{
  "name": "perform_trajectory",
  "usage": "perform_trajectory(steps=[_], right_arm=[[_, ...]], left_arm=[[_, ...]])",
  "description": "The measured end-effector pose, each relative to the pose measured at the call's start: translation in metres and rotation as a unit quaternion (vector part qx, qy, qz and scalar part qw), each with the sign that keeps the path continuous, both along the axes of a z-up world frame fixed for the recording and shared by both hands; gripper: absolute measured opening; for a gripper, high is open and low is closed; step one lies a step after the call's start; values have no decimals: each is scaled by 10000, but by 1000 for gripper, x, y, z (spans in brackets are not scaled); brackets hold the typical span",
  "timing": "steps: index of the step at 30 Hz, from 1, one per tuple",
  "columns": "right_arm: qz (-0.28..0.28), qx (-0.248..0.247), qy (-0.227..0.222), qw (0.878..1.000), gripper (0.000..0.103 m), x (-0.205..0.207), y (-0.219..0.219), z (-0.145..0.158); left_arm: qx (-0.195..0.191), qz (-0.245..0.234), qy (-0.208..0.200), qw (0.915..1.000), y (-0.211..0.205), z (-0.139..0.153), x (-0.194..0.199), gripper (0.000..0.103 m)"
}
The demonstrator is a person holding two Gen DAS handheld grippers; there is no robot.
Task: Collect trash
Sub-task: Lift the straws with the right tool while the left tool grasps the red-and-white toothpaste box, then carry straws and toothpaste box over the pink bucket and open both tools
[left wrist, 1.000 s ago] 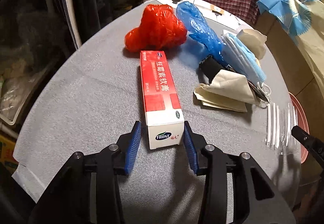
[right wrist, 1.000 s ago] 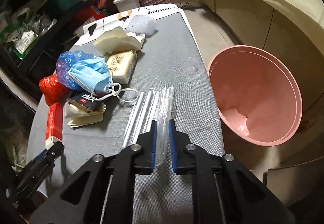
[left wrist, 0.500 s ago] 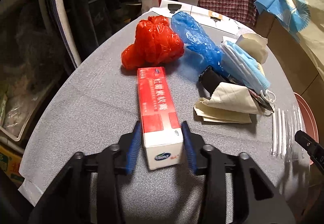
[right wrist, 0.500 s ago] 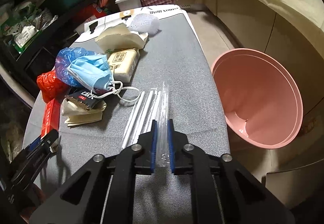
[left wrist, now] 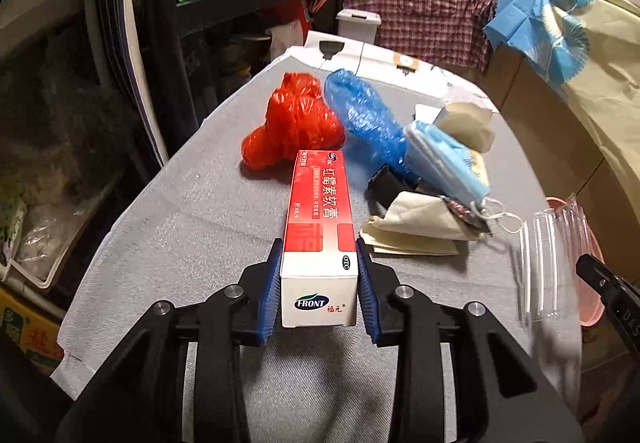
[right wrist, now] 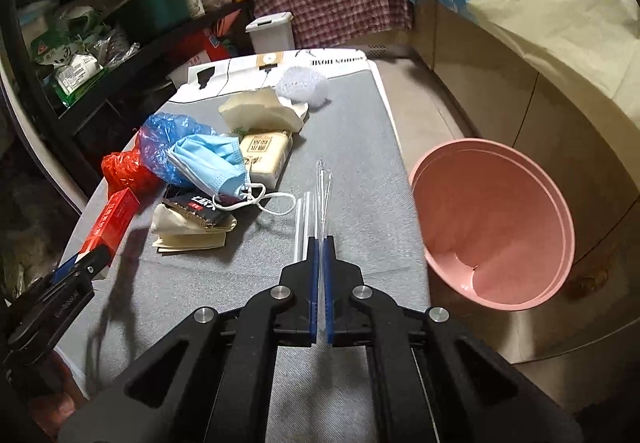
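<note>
- The left hand-held gripper (left wrist: 318, 283) was clamped on the near end of the red box (left wrist: 320, 219); both blue pads pressed its sides. Whether the box's far end had left the grey desk (left wrist: 192, 211) could not be told.
- The right hand-held gripper (right wrist: 321, 263) had its pads nearly together on a thin clear sleeve of straws (right wrist: 320, 199), which ran forward from the pads, just above or on the desk.
- The pink bin (right wrist: 492, 223) stood off the desk's right edge, lower than the top, mouth tilted toward the desk. It looked empty.
- Taking the bin as landmark: the straws were the nearest trash, just across the desk edge; the box was farthest from it, at the desk's opposite side.
- Between them lay a mask (right wrist: 208, 163), a dark wrapper (right wrist: 196, 209) on folded napkins (right wrist: 188, 235), a tissue pack (right wrist: 266, 155), a blue bag (right wrist: 164, 139) and a red bag (right wrist: 124, 171).
- Step in hand, as I judged it: both grasps made, first items about to be carried.
- Next move called for swinging the straws right and over the bin's rim before parting the pads; the limp sleeve could snag on the rim.
- The box then needed a lift clear of the pile and a longer carry across the desk toward the bin.
</note>
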State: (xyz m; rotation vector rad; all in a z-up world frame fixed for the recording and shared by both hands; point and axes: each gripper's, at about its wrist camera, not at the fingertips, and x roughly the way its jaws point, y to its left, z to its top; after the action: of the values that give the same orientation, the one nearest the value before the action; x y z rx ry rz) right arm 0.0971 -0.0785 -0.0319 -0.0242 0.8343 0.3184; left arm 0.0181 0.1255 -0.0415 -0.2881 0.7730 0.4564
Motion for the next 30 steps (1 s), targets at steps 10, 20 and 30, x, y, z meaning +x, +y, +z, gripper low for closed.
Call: perform_trajectory(steps=[10,20,30], right_arm=[[28,-9,-355,9994,3,-10,-14,42],[-42,3,-715,9974,3,-3,-56,79],[-418,-5,-883,9952,3,16,-101,81]], left_arm=[[30,-278,-345,9990,-12,21,-6,34],[286,-935,-578,9935,-46,45,-2,34],[315,-1544,-747,9847,-96,64,23,34]])
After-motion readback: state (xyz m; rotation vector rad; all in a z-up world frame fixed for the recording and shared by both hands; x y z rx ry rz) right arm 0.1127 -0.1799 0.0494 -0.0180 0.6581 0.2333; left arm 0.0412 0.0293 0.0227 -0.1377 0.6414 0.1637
